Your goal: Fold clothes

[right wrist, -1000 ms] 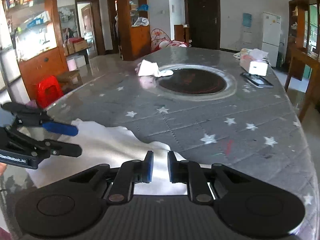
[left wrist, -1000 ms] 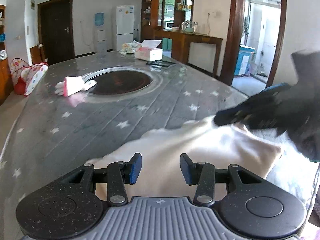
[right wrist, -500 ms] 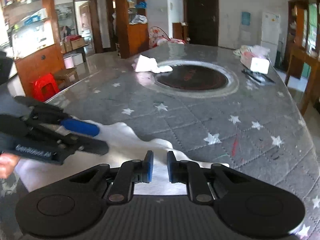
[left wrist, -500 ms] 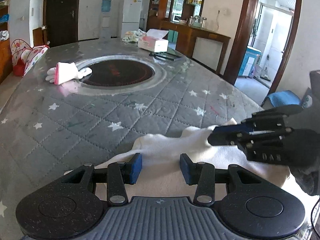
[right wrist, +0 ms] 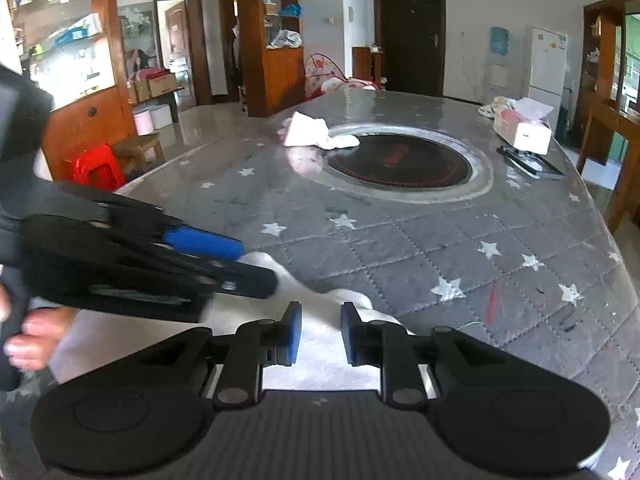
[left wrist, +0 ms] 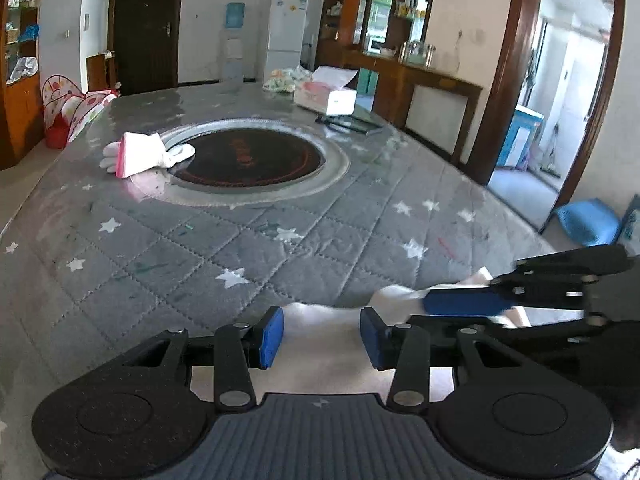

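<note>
1. The right gripper (right wrist: 320, 334) has just been opening its jaws; they now stand a little apart at the lower centre of the right wrist view, with the white cloth garment (right wrist: 320, 356) lying behind and below the gap and no fabric pinched between the pads. Half a second ago they were nearly together.
2. The left gripper (left wrist: 322, 336) holds its jaws apart as before, at the lower centre of its own view, empty, with the same white cloth just beyond the pads.
3. In the left wrist view the scene has slid: the garment's far edge sits lower in the frame than a second ago, and the right gripper now reaches in from the right edge, its blue pad over the cloth's raised corner.
4. The garment lies bunched at the near edge of the grey star-quilted bench (right wrist: 440, 240), in the lower part of both views.
5. Further up, a white-and-pink glove (left wrist: 140, 154) rests beside the round dark hotplate inset (left wrist: 248, 158), well apart from the work.
6. My reading: a release has been made, so neither gripper controls the cloth; fresh grasps on its edge are needed before the next fold.
</note>
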{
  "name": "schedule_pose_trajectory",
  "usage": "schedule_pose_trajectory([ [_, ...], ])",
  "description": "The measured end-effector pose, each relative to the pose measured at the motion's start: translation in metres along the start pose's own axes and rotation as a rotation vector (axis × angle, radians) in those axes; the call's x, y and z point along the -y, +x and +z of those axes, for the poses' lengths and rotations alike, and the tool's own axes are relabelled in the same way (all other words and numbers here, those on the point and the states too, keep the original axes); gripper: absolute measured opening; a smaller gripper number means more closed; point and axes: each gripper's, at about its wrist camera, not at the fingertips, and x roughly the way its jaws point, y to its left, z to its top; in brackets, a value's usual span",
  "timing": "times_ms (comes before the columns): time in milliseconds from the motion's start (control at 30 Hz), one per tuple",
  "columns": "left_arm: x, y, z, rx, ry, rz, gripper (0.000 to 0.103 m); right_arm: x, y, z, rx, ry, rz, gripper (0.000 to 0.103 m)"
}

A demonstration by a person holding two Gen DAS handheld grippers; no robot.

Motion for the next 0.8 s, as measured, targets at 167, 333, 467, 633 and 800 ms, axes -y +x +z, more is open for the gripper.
schedule_pose_trajectory([
  [167, 0.011, -0.023, -0.011, 0.011, 0.082, -0.005, 0.046, 0.008, 0.003, 0.000, 0.000, 0.036, 0.009, 0.019],
  [333, 0.020, -0.040, -0.023, 0.017, 0.118, -0.013, 0.046, 0.005, -0.021, -0.001, 0.029, -0.007, -0.004, 0.020],
  [467, 0.027, -0.039, -0.024, 0.026, 0.111, -0.026, 0.046, -0.002, -0.047, -0.011, 0.025, -0.060, 0.007, 0.020],
  [633, 0.032, -0.026, -0.022, 0.019, 0.105, -0.023, 0.046, -0.014, -0.077, -0.031, 0.019, -0.102, 0.014, 0.020],
  [800, 0.034, -0.013, -0.025, -0.012, 0.094, -0.011, 0.046, -0.025, -0.093, -0.052, 0.015, -0.145, 0.009, 0.020],
])
